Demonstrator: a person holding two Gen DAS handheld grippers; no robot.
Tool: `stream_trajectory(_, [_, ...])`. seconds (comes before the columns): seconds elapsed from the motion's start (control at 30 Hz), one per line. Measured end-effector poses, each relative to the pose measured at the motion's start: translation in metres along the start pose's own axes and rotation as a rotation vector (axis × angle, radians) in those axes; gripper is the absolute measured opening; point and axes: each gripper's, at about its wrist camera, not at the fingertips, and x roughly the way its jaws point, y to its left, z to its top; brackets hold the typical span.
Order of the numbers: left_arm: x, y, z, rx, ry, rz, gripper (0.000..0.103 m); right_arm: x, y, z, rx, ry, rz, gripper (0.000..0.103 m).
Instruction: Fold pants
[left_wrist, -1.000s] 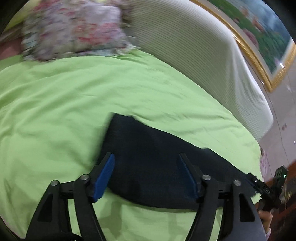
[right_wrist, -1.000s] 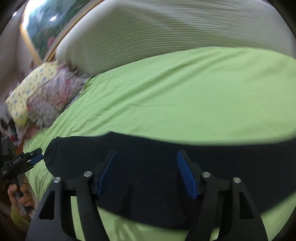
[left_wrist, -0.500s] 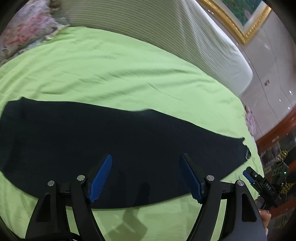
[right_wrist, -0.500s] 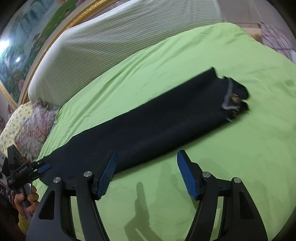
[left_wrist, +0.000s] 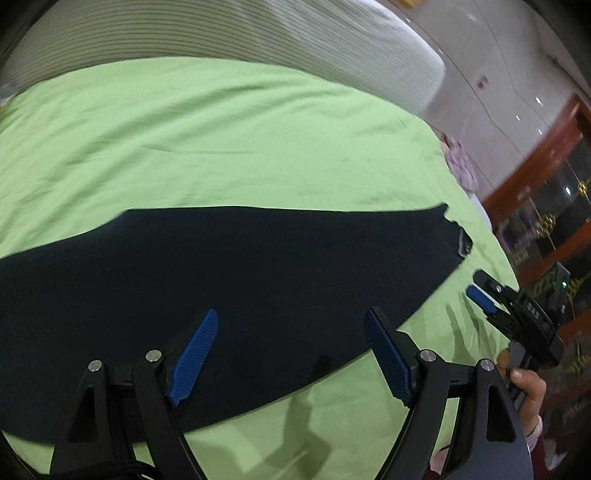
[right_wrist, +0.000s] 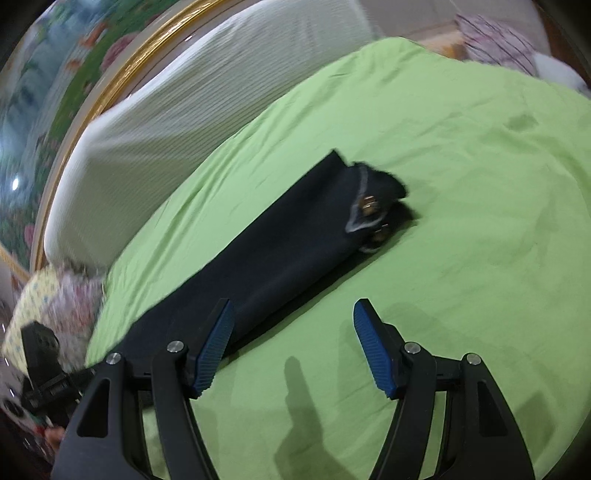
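Note:
Dark navy pants (left_wrist: 240, 273) lie flat in a long strip on the green bed sheet (left_wrist: 221, 140), folded lengthwise. Their waistband end with metal buttons (right_wrist: 369, 206) points away in the right wrist view (right_wrist: 295, 236). My left gripper (left_wrist: 291, 354) is open and empty, hovering over the near edge of the pants. My right gripper (right_wrist: 291, 347) is open and empty over the sheet, its left finger beside the pants' near edge. The right gripper also shows in the left wrist view (left_wrist: 491, 299), off the waistband end.
A white striped headboard (left_wrist: 258, 37) runs behind the bed. A gold-framed painting (right_wrist: 55, 110) hangs above it. Floral pillows (right_wrist: 55, 299) sit at the bed's left end. A dark wood cabinet (left_wrist: 546, 184) stands past the right edge.
Both grippers have swung right along the pants toward the waistband end. The pants have not moved. Both grippers stay open.

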Motion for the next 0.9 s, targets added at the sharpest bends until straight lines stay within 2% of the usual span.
stream_trajectory(0.2, [0.037,-0.030,0.035,0.096,0.070,-0.044,0.082,0.007,-0.030,0.014,0.121,-0.020,0.037,0.068])
stream_trajectory(0.33, [0.067,-0.048,0.060,0.133,0.120,-0.086,0.082,0.013,-0.035,0.022,0.160,-0.034,0.061,0.068])
stream_trajectory(0.47, [0.099,-0.071,0.083,0.173,0.185,-0.129,0.082,0.021,-0.036,0.025,0.194,-0.034,0.082,0.064])
stream_trajectory(0.57, [0.114,-0.088,0.094,0.212,0.190,-0.129,0.082,0.026,-0.042,0.026,0.221,-0.042,0.104,0.059])
stream_trajectory(0.63, [0.128,-0.099,0.102,0.239,0.199,-0.146,0.082,0.029,-0.043,0.026,0.234,-0.049,0.112,0.051])
stream_trajectory(0.7, [0.147,-0.111,0.110,0.258,0.244,-0.161,0.082,0.032,-0.048,0.024,0.253,-0.044,0.113,0.036])
stream_trajectory(0.8, [0.167,-0.127,0.114,0.307,0.284,-0.170,0.082,0.033,-0.055,0.025,0.280,-0.041,0.122,0.024])
stream_trajectory(0.9, [0.186,-0.146,0.117,0.358,0.316,-0.175,0.082,0.032,-0.057,0.024,0.283,-0.049,0.134,0.018])
